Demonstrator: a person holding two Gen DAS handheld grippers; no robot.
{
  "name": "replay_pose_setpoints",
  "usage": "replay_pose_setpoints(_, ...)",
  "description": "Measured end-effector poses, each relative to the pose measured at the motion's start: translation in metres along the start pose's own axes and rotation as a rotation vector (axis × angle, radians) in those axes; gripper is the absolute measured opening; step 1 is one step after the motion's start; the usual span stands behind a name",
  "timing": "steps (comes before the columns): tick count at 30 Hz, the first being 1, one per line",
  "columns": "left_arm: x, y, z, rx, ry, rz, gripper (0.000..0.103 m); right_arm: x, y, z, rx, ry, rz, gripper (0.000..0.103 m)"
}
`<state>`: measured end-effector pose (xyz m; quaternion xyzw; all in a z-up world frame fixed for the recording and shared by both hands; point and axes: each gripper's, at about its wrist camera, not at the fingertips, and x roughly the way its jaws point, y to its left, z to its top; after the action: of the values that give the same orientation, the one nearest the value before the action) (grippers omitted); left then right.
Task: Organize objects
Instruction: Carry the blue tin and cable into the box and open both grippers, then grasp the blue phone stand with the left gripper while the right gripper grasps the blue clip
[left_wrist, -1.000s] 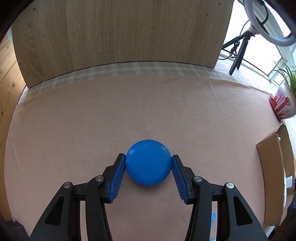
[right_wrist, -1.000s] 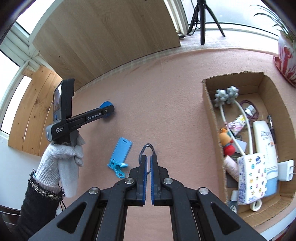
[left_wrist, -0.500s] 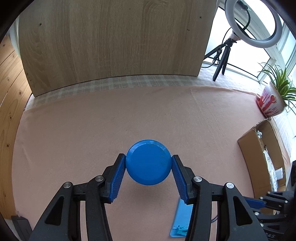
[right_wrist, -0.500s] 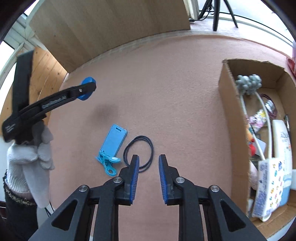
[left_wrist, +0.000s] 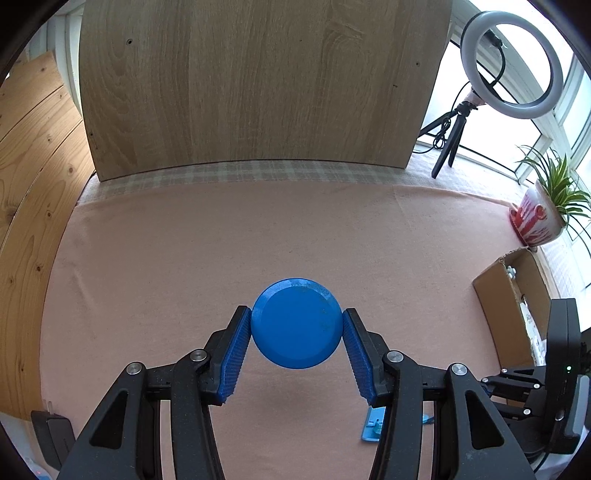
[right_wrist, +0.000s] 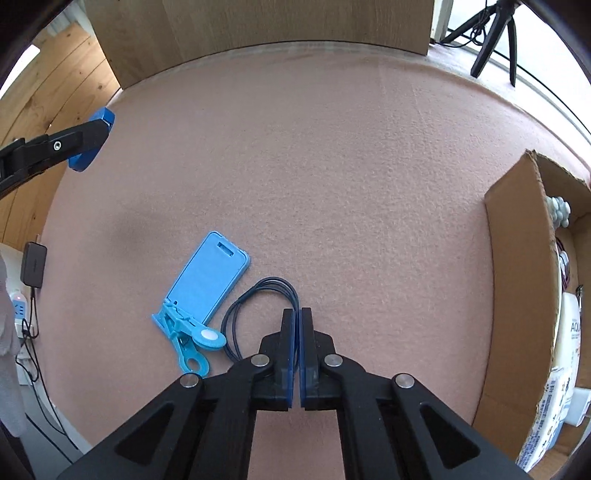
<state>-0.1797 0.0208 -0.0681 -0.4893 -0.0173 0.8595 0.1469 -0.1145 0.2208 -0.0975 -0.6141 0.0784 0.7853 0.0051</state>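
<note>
My left gripper (left_wrist: 295, 312) is shut on a round blue disc (left_wrist: 295, 325) and holds it above the pink cloth (left_wrist: 258, 240). In the right wrist view, one of the left gripper's blue fingertips (right_wrist: 92, 144) shows at the far left. My right gripper (right_wrist: 297, 313) points steeply down, its jaws shut on the right edge of a dark cable loop (right_wrist: 273, 280) lying on the cloth. A light blue folding phone stand (right_wrist: 208, 275) lies flat just left of the loop. It also shows under the left gripper as the phone stand (left_wrist: 373, 424).
An open cardboard box (right_wrist: 517, 258) at the right holds a lotion bottle, a patterned pouch and several small items. A wooden board (left_wrist: 251, 92) stands at the back. A ring light (left_wrist: 513, 62) and a potted plant (left_wrist: 535, 221) are far right. A black adapter (right_wrist: 34, 264) hangs off the left edge.
The left gripper rose and drew back with the blue disc in it. The right gripper came down, opened over the cable loop, then shut on its right edge.
</note>
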Motion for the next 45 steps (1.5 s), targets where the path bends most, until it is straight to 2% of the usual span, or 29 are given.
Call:
replay_pose_setpoints(5,0.000,-0.021,0.005,0.022,-0.006,-0.028,0.054,-0.025,-0.018,-0.012,0.061,-0.038,0.039,0.002)
replay_pose_setpoints(9,-0.004,-0.053,0.012,0.076,-0.009,-0.066,0.054,-0.055,-0.031,-0.016,0.106,-0.100,0.057,0.002)
replay_pose_setpoints(14,-0.002,-0.103,0.020,0.139,-0.007,-0.144,0.054,-0.109,-0.063,-0.027,0.160,-0.207,0.041,0.002)
replay_pose_setpoints(18,0.003,-0.160,0.026,0.206,0.002,-0.204,0.054,-0.139,-0.102,-0.049,0.233,-0.243,0.019,0.002)
replay_pose_setpoints(26,0.021,-0.265,0.031,0.325,0.036,-0.291,0.054,-0.152,-0.179,-0.094,0.376,-0.256,-0.040,0.002)
replay_pose_setpoints(33,0.038,-0.324,0.025,0.392,0.078,-0.332,0.054,-0.160,-0.206,-0.108,0.425,-0.305,-0.039,0.003)
replay_pose_setpoints(35,0.037,-0.326,0.024,0.388,0.081,-0.327,0.055,-0.161,-0.208,-0.108,0.421,-0.306,-0.028,0.014)
replay_pose_setpoints(36,0.035,-0.323,0.025,0.380,0.076,-0.324,0.056,-0.161,-0.209,-0.109,0.424,-0.314,-0.025,0.028)
replay_pose_setpoints(37,0.033,-0.318,0.025,0.371,0.065,-0.315,0.056,-0.162,-0.209,-0.109,0.425,-0.325,-0.024,0.037)
replay_pose_setpoints(40,0.022,-0.287,0.030,0.337,0.042,-0.281,0.055,-0.161,-0.206,-0.107,0.415,-0.336,-0.003,0.037)
replay_pose_setpoints(43,0.007,-0.238,0.034,0.274,0.012,-0.247,0.055,-0.161,-0.195,-0.101,0.386,-0.344,0.018,0.037)
replay_pose_setpoints(45,0.002,-0.202,0.034,0.240,0.014,-0.194,0.055,-0.162,-0.183,-0.096,0.351,-0.358,0.052,0.037)
